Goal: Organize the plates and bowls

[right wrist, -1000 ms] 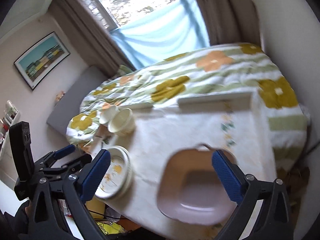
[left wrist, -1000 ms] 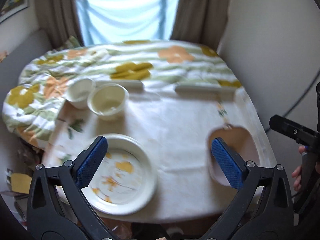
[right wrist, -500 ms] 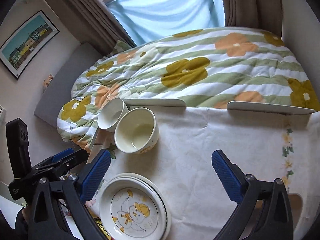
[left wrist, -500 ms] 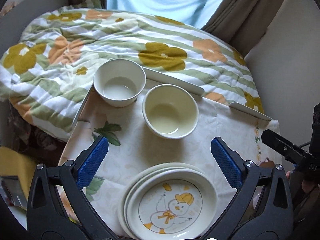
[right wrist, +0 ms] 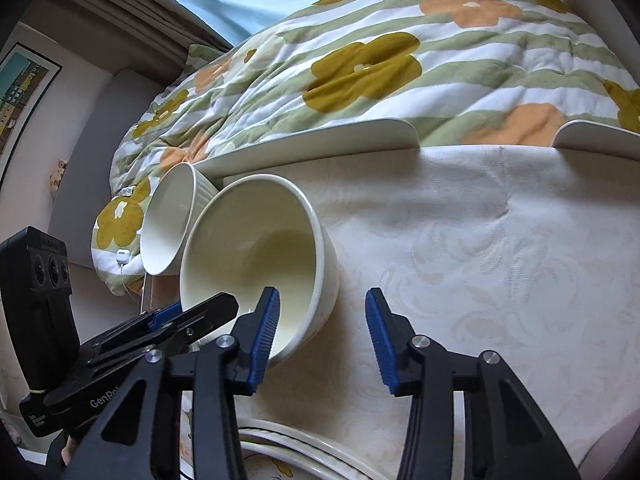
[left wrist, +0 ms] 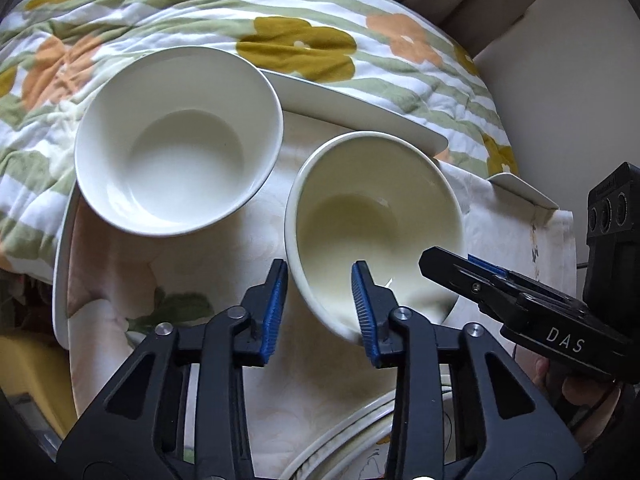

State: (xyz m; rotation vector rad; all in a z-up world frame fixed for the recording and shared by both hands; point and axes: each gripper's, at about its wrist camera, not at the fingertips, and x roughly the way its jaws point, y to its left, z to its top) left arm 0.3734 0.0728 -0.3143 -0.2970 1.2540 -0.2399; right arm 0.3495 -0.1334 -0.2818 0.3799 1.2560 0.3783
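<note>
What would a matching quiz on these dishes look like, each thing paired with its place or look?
1 white bowl
2 cream bowl
3 plates
4 quilt

A flowered, behind the table
B rim between the left tongs
C nearest the camera, mostly cut off
D far left corner, untouched

Pairs: 1-D, 2-B, 3-C, 4-A

The left wrist view looks down and forward from close above the cream bowl (left wrist: 376,216), with the white bowl (left wrist: 178,146) beyond and the bed quilt (left wrist: 280,12) behind. The right wrist view sits lower, close at that bowl's right side, facing across the tabletop (right wrist: 460,240) toward the quilt. Both views share the 2 bowls, and each shows the other claw.
</note>
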